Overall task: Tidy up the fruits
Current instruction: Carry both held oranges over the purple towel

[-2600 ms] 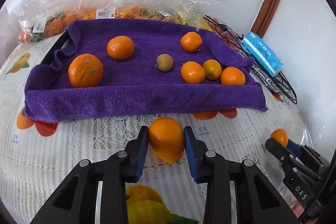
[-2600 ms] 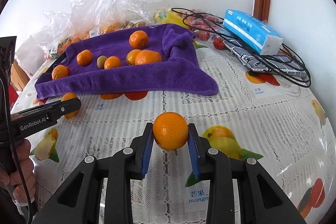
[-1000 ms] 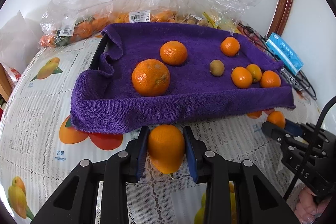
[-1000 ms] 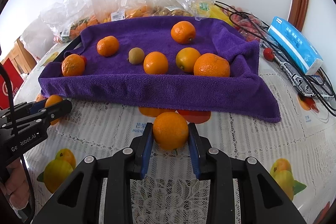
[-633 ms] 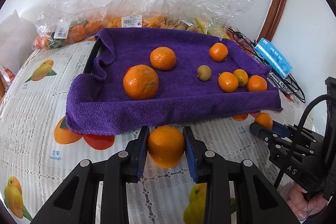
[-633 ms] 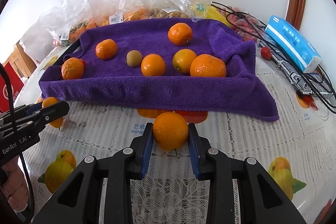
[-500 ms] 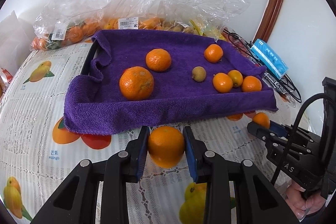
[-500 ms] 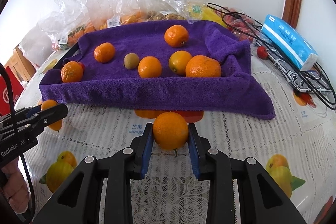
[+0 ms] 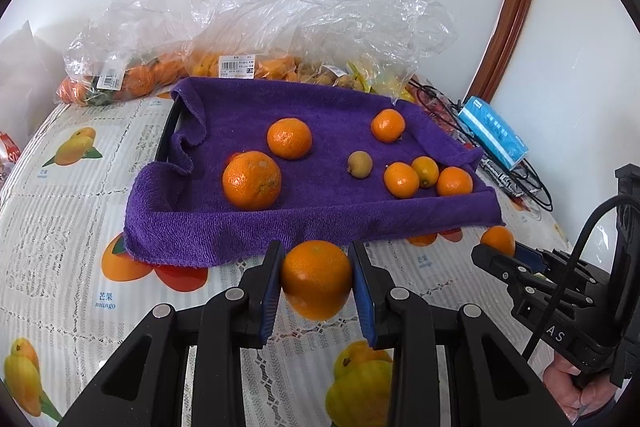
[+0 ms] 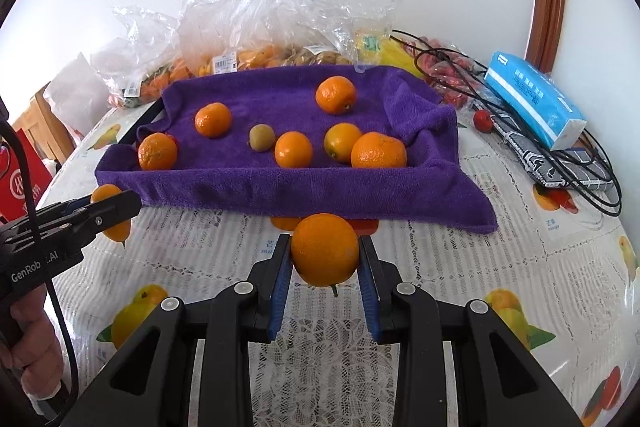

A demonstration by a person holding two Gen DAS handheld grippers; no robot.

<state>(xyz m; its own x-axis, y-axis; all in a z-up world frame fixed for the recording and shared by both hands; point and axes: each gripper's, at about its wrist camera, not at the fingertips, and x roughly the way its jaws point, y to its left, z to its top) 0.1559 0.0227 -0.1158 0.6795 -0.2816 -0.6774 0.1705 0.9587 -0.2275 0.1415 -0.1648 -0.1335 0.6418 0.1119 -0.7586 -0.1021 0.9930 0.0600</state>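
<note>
My left gripper (image 9: 316, 281) is shut on an orange (image 9: 316, 279), held above the lace tablecloth just in front of the purple towel (image 9: 304, 219). My right gripper (image 10: 325, 259) is shut on another orange (image 10: 325, 254), also in front of the towel's near edge. The towel (image 10: 320, 195) lines a tray and carries several oranges (image 9: 252, 179) and one small brownish-green fruit (image 9: 359, 164). In the left wrist view the right gripper (image 9: 498, 251) shows at the right with its orange (image 9: 497, 239). In the right wrist view the left gripper (image 10: 108, 209) shows at the left with its orange (image 10: 112, 213).
Clear plastic bags of fruit (image 9: 248, 63) lie behind the tray against the wall. A blue tissue pack (image 10: 536, 101), black cables (image 10: 560, 155) and a small red fruit (image 10: 482, 120) sit to the right. A hand (image 10: 28, 355) grips the left tool's handle. The tablecloth (image 9: 60, 227) has printed fruit pictures.
Both grippers have lifted a little with their oranges still clamped; the towel and its fruit now sit farther back and lower in each view. Nothing on the towel has moved.
</note>
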